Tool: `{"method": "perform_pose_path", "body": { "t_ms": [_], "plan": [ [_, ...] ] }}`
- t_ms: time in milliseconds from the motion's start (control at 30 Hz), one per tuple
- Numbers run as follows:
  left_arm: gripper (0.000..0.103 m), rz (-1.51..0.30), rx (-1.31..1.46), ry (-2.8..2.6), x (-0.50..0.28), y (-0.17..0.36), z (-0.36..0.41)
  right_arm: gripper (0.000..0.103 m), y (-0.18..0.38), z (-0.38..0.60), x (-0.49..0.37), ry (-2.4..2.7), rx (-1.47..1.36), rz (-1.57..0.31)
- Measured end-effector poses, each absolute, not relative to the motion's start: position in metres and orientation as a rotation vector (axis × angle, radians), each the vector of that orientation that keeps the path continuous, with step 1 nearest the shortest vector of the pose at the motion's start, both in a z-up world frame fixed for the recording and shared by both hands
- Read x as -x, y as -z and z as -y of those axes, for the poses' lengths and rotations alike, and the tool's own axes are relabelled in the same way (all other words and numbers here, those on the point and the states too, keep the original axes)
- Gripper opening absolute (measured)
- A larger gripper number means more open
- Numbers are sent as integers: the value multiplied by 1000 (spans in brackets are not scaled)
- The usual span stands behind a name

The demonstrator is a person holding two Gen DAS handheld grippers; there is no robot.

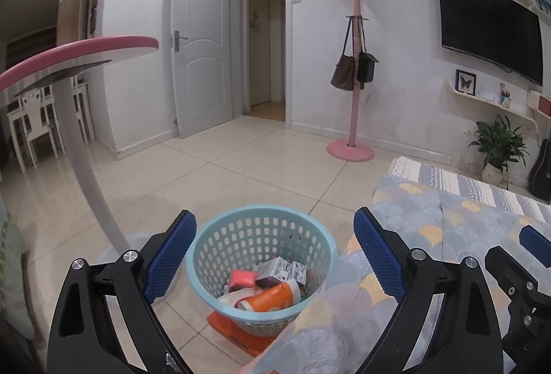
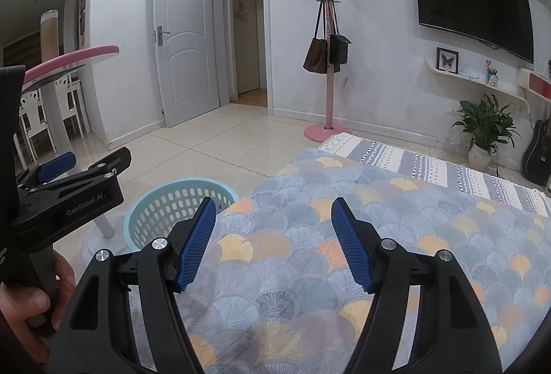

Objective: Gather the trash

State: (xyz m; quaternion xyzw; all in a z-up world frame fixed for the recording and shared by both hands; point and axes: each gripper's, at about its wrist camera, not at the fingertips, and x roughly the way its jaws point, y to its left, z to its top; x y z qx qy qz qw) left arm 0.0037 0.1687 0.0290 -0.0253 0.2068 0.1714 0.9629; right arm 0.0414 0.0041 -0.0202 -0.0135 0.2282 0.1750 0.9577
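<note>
A light blue perforated trash basket (image 1: 225, 248) stands on the tiled floor beside the table edge. It holds an orange bottle (image 1: 272, 300), a pink packet (image 1: 242, 277) and small white cartons (image 1: 282, 270). My left gripper (image 1: 275, 257) is open and empty, held above the basket. My right gripper (image 2: 273, 245) is open and empty above the patterned tablecloth (image 2: 344, 270). The basket also shows in the right wrist view (image 2: 165, 212), left of my right gripper. The left gripper (image 2: 69, 181) shows there at the left edge.
An orange object (image 1: 241, 336) lies on the floor under the basket. A pink round table (image 1: 86, 50) on a white leg stands to the left. A pink coat stand (image 1: 353, 64) with bags, a potted plant (image 1: 499, 146) and a guitar (image 2: 537, 153) stand along the far wall.
</note>
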Motion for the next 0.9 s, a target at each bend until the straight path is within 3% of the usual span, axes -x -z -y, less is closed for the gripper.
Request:
{"method": "perform_pose_path", "body": {
  "t_ms": [900],
  "plan": [
    [93,-444,64,-324,-6,-25,-175,66,21,-6,-42,-352,30,-469]
  ]
}}
